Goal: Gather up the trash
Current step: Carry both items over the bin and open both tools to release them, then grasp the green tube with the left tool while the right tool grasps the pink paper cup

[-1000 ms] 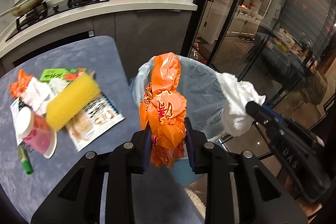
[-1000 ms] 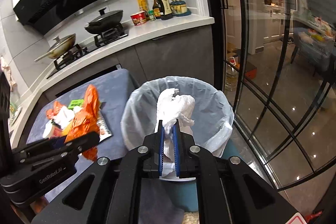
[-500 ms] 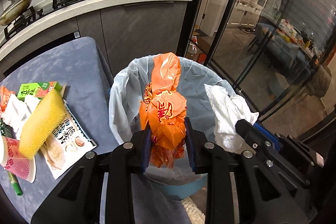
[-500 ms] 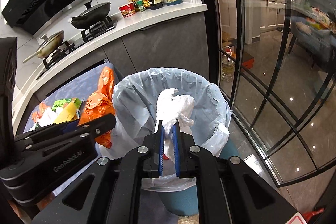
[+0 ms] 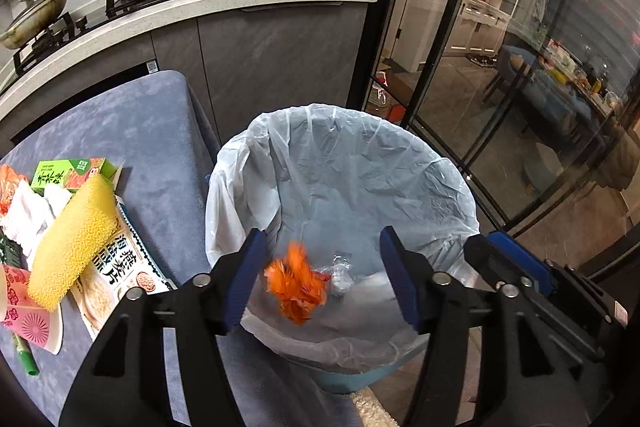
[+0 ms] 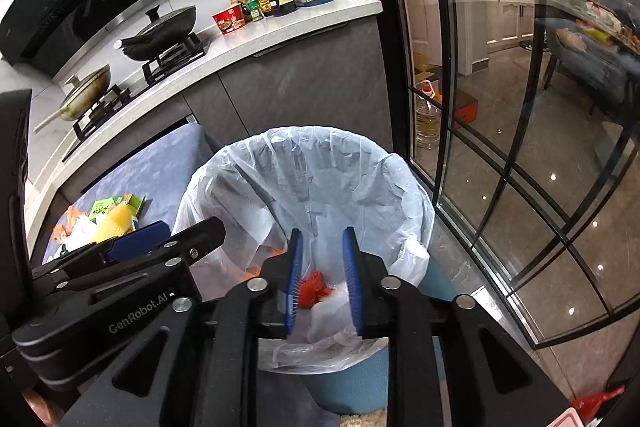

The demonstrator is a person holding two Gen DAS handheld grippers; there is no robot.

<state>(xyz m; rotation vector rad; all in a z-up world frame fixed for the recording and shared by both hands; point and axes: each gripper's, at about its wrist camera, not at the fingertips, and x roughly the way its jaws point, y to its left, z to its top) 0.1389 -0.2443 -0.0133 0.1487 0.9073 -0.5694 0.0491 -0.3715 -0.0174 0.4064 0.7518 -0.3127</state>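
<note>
Left gripper (image 5: pixel 322 277): had been clamped on the orange wrapper (image 5: pixel 298 283) half a second back, now spread wide with nothing in it.
Right gripper (image 6: pixel 322 277): let its tissue go too, fingers apart.
Wrapper: blurry, inside the bin (image 5: pixel 448 179) just ahead of the left fingers.
Tissue: can't pick it out for sure.
Meaning: two pieces binned, but the pile (image 5: pixel 72 239) off to the left was still waiting on the table (image 5: pixel 152 131).

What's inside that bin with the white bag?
Inside the bin: an orange wrapper, a clear crumpled bit and something white. Its near wall hides the rest.
</note>
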